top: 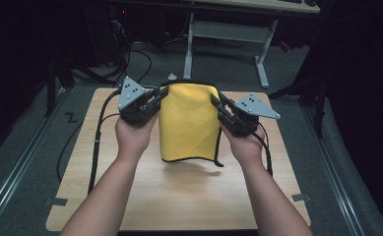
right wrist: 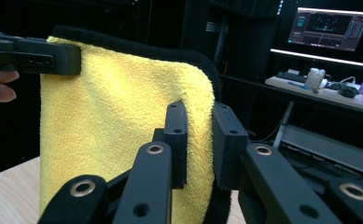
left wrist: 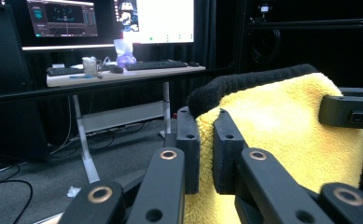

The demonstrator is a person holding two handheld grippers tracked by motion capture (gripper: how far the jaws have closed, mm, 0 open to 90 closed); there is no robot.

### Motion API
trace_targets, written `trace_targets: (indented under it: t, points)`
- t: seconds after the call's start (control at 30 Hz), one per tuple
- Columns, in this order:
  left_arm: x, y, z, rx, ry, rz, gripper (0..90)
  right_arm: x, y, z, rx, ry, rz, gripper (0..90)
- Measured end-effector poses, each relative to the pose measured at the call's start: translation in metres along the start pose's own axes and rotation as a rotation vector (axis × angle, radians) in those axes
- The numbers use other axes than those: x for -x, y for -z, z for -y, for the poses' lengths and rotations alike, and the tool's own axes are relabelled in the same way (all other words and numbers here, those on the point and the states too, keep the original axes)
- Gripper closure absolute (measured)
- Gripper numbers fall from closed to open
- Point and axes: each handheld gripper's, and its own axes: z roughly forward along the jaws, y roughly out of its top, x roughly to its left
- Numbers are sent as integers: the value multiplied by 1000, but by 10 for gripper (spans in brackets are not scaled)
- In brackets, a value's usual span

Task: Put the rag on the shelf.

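Two tongs, one cloth. Left tongs (top: 160, 97) clamped on the upper left corner of the yellow cloth (top: 186, 123); right tongs (top: 218, 104) clamped on its upper right corner. In the left gripper view the left tongs (left wrist: 206, 149) pinch the cloth (left wrist: 286, 135) edge between both jaws, gap nearly nil. In the right gripper view the right tongs (right wrist: 198, 140) pinch the cloth's (right wrist: 118, 121) side edge the same way, black trim running over the top.

Cloth hangs between the two tongs, held up off the table (top: 189, 196), top edge stretched roughly level from one to the other. Bottom hem black-trimmed, hanging free below the tongs, with a shadow on the wood under it. Looks folded double, with a loose trim end sticking out at the lower right.

Table surface below and on the near side of the tongs is bare wood, rounded corners, edges well apart from the cloth on both sides. One cable (top: 98, 142) trails from the left tongs down the left side of the table. Beyond the tongs: one white-legged desk (top: 228, 32); on its top, monitors (left wrist: 109, 18) and a keyboard (left wrist: 156, 64).

No containers on the table.
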Motion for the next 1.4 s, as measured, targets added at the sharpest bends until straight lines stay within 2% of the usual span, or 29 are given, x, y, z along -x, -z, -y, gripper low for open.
trace_targets:
  t: [0.1,0.33,0.4,0.57,0.83,0.93,1.07,1.23,1.4]
  points:
    - [-2,-5,2,-8,0,-2,837,3,-4,-1,-4,6,2,786]
    - [-6,-15,7,-12,-5,-3,836,12,-14,4,-18,-17,5,786]
    - [-7,-20,6,-9,0,-5,837,16,-17,4,-21,-27,8,787]
    - [-14,-35,-2,-24,-16,-19,837,27,-30,3,-33,-54,6,787]
    - [-29,-65,-7,-44,-19,-35,837,45,-51,-2,-33,-55,19,786]
    - [-34,-73,-7,-59,-37,-38,836,51,-60,-1,-36,-48,21,786]
    - [-39,-81,-5,-68,-38,-35,833,59,-70,0,-50,-37,22,786]
    - [-46,-94,4,-109,-39,-31,833,69,-81,4,-80,-14,21,786]
    - [-53,-106,20,-177,-21,-28,833,76,-93,15,-134,-26,12,786]
